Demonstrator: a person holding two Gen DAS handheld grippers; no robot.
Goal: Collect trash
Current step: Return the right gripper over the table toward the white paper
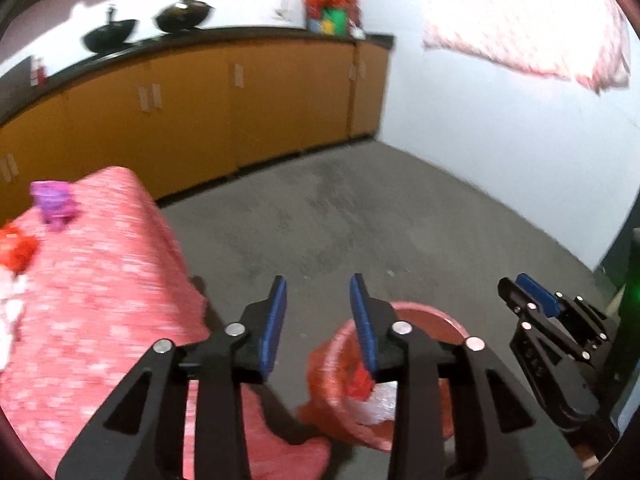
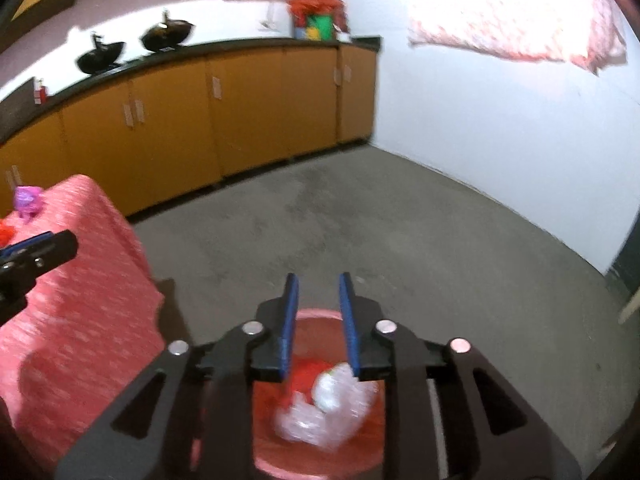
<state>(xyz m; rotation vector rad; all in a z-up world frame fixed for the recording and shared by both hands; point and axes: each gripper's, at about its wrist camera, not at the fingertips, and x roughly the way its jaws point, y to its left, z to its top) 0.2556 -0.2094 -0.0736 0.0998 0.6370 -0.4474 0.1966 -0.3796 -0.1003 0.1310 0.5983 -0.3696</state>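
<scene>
A red bin (image 2: 316, 316) with a red bag liner stands on the grey floor beside the table. Inside it lie crumpled clear plastic (image 2: 332, 400) and a red scrap (image 2: 304, 376). My right gripper (image 2: 318, 277) hangs over the bin, open, with nothing between its blue pads. My left gripper (image 1: 318, 280) is also open and empty, above the bin's (image 1: 432, 312) left rim and the table edge. On the table's pink cloth (image 1: 100, 280) lie a purple wrapper (image 1: 52, 200), a red scrap (image 1: 16, 248) and white scraps (image 1: 10, 304).
Orange cabinets (image 1: 240, 120) under a black counter run along the back, with two black woks (image 1: 184, 16) and a red bag (image 1: 328, 8) on top. A white wall (image 1: 500, 140) closes the right side. Bare grey floor (image 1: 340, 208) lies ahead.
</scene>
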